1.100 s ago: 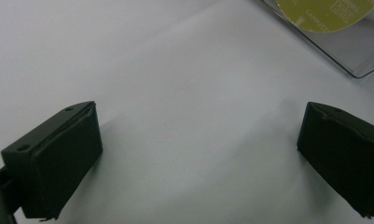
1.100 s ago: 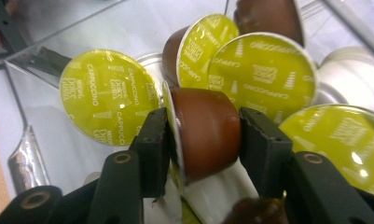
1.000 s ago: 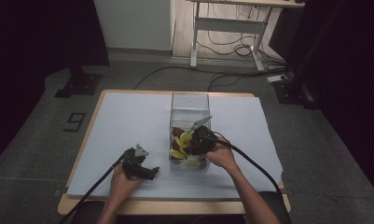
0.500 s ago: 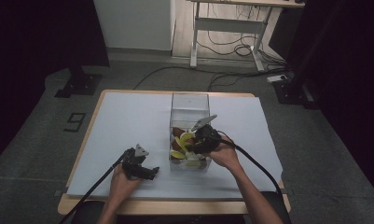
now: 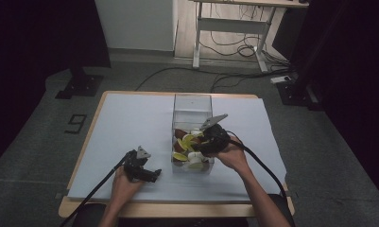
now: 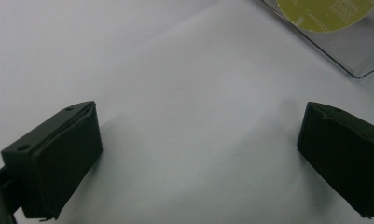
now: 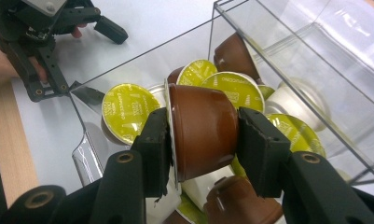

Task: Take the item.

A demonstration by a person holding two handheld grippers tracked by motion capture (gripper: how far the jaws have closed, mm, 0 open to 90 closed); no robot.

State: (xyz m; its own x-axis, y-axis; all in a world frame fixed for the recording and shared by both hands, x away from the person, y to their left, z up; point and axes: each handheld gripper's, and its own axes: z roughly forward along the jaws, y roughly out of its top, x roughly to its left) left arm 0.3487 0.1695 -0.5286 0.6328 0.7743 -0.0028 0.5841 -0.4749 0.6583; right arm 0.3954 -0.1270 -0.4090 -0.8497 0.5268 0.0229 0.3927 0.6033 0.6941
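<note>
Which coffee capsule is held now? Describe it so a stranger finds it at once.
On the white table cover stands a clear plastic box full of coffee capsules. Above its near end, the right hand-held gripper clamps one brown capsule by lid and base. Unlike its neighbours, it lies sideways, lifted off the pile.

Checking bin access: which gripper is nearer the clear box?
Right. The right gripper reaches into the clear box, clamping a brown capsule; the left gripper rests open on the table beside it.
</note>
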